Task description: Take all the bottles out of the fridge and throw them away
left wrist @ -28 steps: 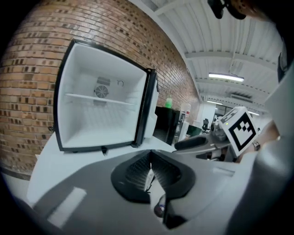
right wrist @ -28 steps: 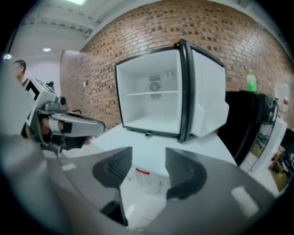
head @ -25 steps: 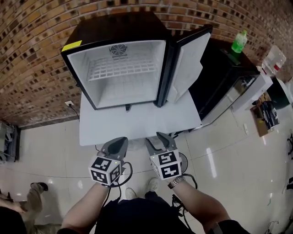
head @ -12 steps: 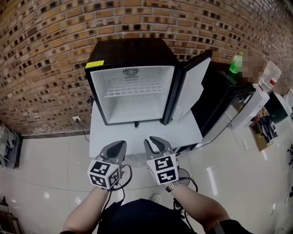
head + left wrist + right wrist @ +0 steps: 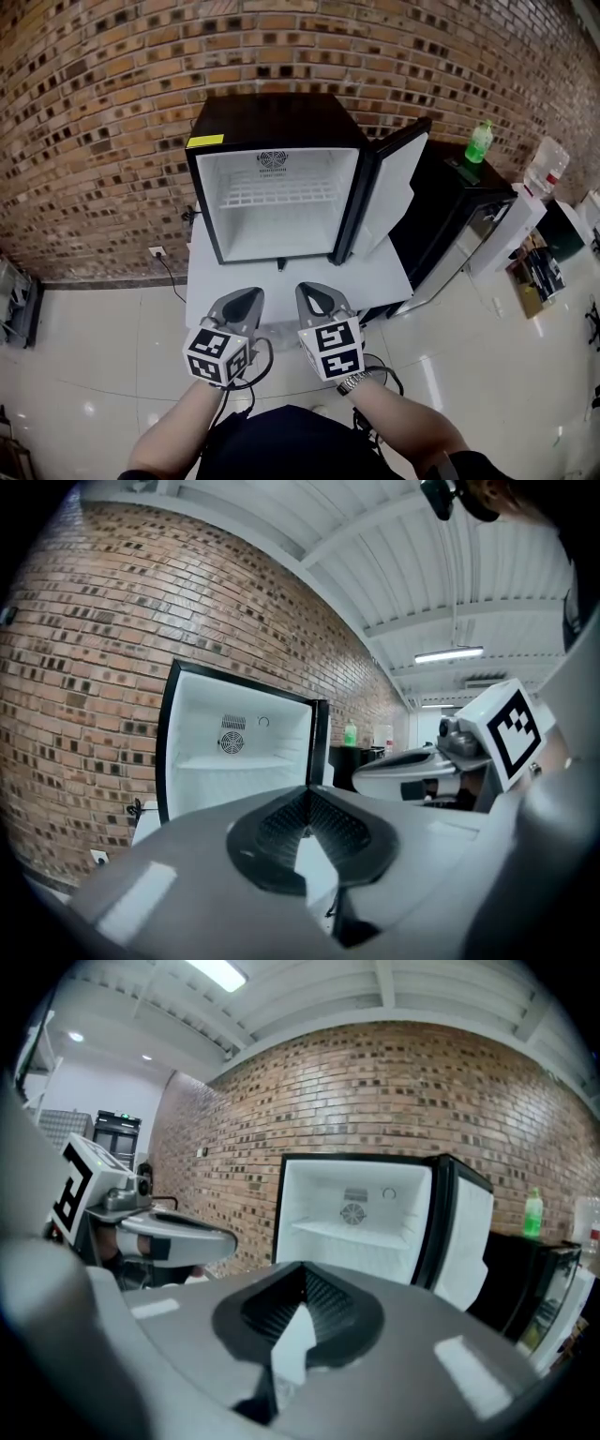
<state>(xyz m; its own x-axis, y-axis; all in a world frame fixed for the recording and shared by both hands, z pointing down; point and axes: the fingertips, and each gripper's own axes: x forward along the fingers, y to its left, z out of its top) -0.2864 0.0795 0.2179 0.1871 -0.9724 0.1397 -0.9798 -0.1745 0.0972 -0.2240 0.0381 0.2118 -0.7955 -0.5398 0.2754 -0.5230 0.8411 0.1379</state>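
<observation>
The small black fridge [image 5: 277,122] stands open on a white table [image 5: 291,277], its door [image 5: 394,187] swung to the right. Its white inside holds only a wire shelf [image 5: 277,195]; I see no bottle in it. A green bottle [image 5: 479,142] stands on the black cabinet [image 5: 450,206] to the right, and also shows as the green bottle [image 5: 532,1213] in the right gripper view. My left gripper [image 5: 246,298] and right gripper [image 5: 312,292] hover side by side before the table's front edge, both pointing at the fridge. Both are shut on nothing; the right jaws have just been closing.
A brick wall [image 5: 112,112] runs behind the fridge. A clear water jug [image 5: 546,167] stands on a white unit at the far right. A wall socket and cable [image 5: 157,253] sit low to the left of the table. Glossy floor tiles [image 5: 84,356] lie on either side.
The right gripper's jaws, apart a second ago, have come together with nothing between them. Both grippers have risen a little, and the fridge now sits lower and more centred in the head view.
</observation>
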